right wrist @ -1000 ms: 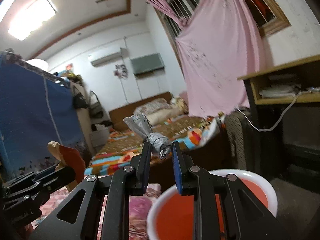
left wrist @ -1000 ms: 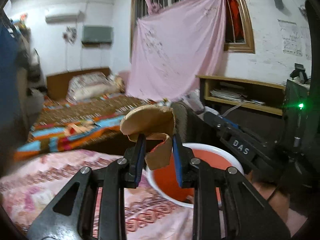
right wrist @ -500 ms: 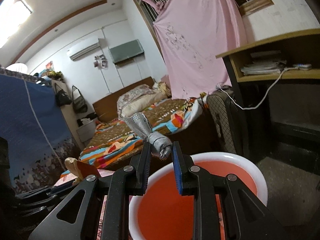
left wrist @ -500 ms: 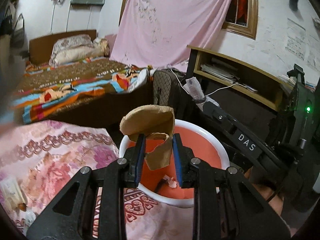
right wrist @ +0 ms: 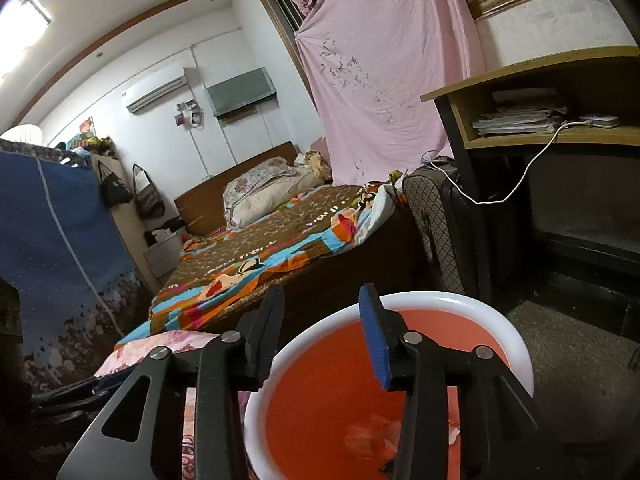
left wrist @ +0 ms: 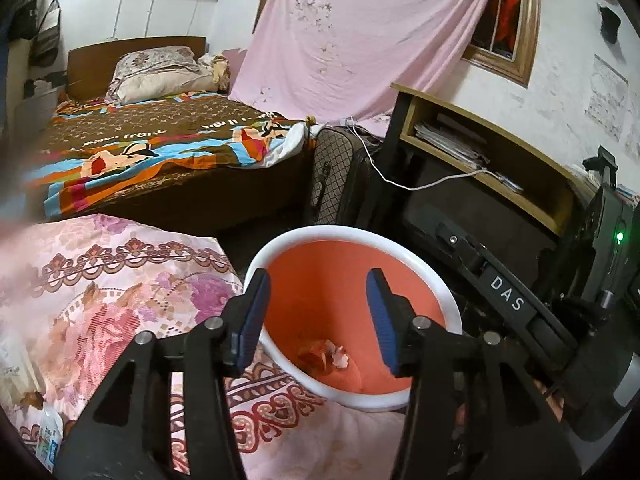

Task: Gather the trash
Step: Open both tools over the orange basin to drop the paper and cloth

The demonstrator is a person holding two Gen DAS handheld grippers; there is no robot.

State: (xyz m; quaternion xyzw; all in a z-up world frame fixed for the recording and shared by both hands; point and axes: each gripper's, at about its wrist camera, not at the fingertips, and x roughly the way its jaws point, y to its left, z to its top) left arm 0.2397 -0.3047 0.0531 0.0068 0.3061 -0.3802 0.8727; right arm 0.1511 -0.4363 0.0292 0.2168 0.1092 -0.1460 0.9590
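An orange bin with a white rim [left wrist: 280,250] stands beside the pink floral bedcover; it also shows in the right wrist view [right wrist: 516,340]. Crumpled trash [left wrist: 326,356] lies at its bottom, blurred in the right wrist view [right wrist: 376,436]. My left gripper [left wrist: 316,312] is open and empty, held over the bin's mouth. My right gripper [right wrist: 322,330] is open and empty above the bin's near rim. The right gripper's body marked DAS [left wrist: 508,300] shows at the right of the left wrist view.
The pink floral bedcover [left wrist: 104,292] lies left of the bin, with a small packet [left wrist: 48,436] at its near edge. A bed with a colourful blanket [left wrist: 160,148], a checked suitcase [left wrist: 340,176] and a wooden desk shelf [left wrist: 488,152] with a white cable stand behind.
Both grippers opened over the bin. The brown cardboard piece left my left gripper and the grey wrapper left my right gripper; trash now lies in the bin.
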